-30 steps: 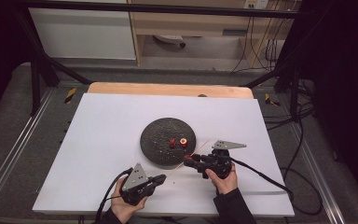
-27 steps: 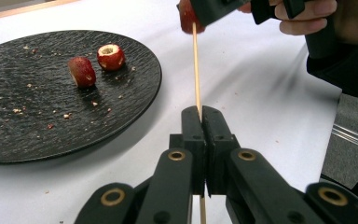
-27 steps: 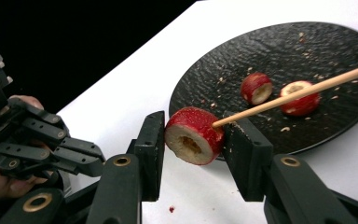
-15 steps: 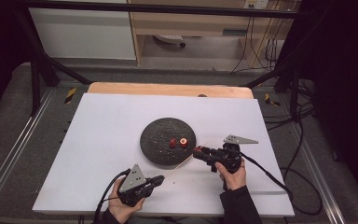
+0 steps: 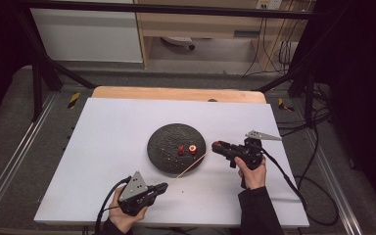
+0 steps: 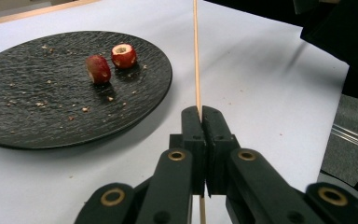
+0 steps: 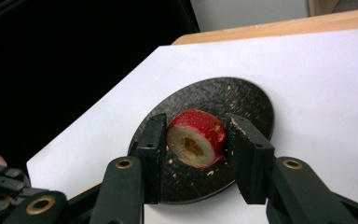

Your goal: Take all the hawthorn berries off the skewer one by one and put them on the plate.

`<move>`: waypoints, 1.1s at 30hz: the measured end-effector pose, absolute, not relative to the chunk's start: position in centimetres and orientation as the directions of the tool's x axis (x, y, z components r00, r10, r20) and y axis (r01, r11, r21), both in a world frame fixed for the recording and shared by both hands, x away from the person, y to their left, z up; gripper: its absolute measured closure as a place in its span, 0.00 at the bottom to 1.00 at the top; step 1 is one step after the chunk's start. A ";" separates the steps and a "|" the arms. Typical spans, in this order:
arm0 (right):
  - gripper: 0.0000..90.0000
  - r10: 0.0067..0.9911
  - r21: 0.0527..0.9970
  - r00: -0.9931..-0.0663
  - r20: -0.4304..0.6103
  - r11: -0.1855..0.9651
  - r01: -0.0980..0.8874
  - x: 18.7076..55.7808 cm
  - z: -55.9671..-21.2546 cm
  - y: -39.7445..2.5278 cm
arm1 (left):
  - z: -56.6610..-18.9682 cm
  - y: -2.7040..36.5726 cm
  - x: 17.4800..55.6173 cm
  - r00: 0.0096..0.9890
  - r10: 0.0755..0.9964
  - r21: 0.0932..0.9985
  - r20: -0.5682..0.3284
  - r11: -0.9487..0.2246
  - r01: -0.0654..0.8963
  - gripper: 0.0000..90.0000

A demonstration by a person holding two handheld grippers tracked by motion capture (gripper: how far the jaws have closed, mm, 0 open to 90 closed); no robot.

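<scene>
A dark round plate (image 5: 169,149) sits mid-table with two red fruit pieces (image 5: 181,150) on it. My right gripper (image 5: 217,145) hovers just off the plate's right rim, shut on a red fruit slice (image 7: 193,140) with a pale hollow core; behind it lies the plate (image 7: 247,95). Near the front edge, my left gripper (image 5: 163,186) is shut on a thin wooden skewer (image 5: 191,166) that points toward the right gripper. In the left gripper view the skewer (image 6: 196,51) rises from the shut gripper (image 6: 200,112), with the plate (image 6: 37,107) and the two pieces (image 6: 98,69) to its left.
The white table top (image 5: 112,127) has a wooden strip (image 5: 176,93) along its far edge. Crumbs dot the plate. Cables trail off the right side (image 5: 298,186). A black frame and metal rails surround the table.
My right gripper has moved away from the front edge, toward the far side along the plate's right rim, with the slice still in it. The left gripper has hardly moved.
</scene>
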State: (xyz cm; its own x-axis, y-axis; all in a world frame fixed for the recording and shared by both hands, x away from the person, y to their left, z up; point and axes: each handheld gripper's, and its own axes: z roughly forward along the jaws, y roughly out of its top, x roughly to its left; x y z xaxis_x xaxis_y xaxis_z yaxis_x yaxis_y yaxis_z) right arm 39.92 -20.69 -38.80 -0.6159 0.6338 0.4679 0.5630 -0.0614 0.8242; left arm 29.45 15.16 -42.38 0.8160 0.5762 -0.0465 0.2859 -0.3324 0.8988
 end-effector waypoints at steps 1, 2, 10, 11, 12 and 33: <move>0.67 0.636 0.826 -0.614 0.466 -0.064 0.561 40.1 -38.6 -20.8 | -42.4 15.2 29.5 0.815 0.577 0.900 -0.047 -0.329 0.285 0.98; 0.67 0.640 0.824 -0.609 0.468 -0.066 0.563 40.3 -38.5 -20.9 | -42.4 15.3 29.5 0.815 0.578 0.900 -0.045 -0.330 0.284 0.98; 0.67 0.675 0.822 -0.579 0.458 -0.074 0.564 41.4 -37.6 -22.0 | -42.1 16.4 29.7 0.796 0.602 0.905 -0.052 -0.309 0.292 0.98; 0.67 0.676 0.822 -0.578 0.456 -0.072 0.564 41.4 -37.7 -22.0 | -42.0 16.6 29.8 0.793 0.607 0.906 -0.054 -0.305 0.294 0.98; 0.67 0.678 0.822 -0.579 0.454 -0.069 0.565 41.5 -37.8 -21.9 | -42.0 16.8 29.9 0.789 0.611 0.907 -0.058 -0.299 0.298 0.98; 0.67 0.665 0.767 -0.620 0.415 0.111 0.632 42.6 -43.9 -13.0 | -42.1 19.0 31.6 0.727 0.681 0.907 -0.089 -0.246 0.342 0.98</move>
